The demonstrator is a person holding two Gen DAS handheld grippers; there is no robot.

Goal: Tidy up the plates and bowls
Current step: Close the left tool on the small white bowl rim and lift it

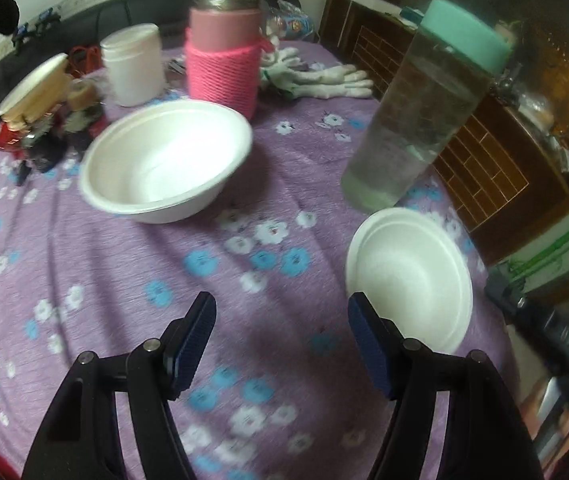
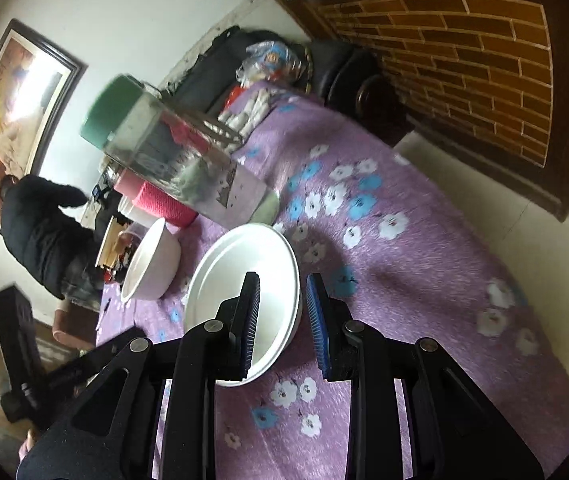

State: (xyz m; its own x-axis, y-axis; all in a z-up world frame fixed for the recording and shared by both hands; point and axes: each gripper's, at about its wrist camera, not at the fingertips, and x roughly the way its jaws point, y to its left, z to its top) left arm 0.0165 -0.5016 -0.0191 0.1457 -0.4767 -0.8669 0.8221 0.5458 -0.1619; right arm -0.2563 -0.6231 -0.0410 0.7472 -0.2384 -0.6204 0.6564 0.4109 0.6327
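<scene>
the two white foam bowls look light, a bit flexible and easy to dent, so the thin rim is the place to pinch, gently. the big bowl (image 1: 166, 160) sits upper left of centre in the left view; the small bowl (image 1: 410, 276) lies lower right, near the tablecloth (image 1: 124, 272) edge. the left claw (image 1: 282, 344) hangs wide open over bare cloth, holding nothing. in the right view the right claw (image 2: 284, 320) is narrowly open, straddling the small bowl's (image 2: 240, 280) rim; whether the pads press it i cannot tell.
</scene>
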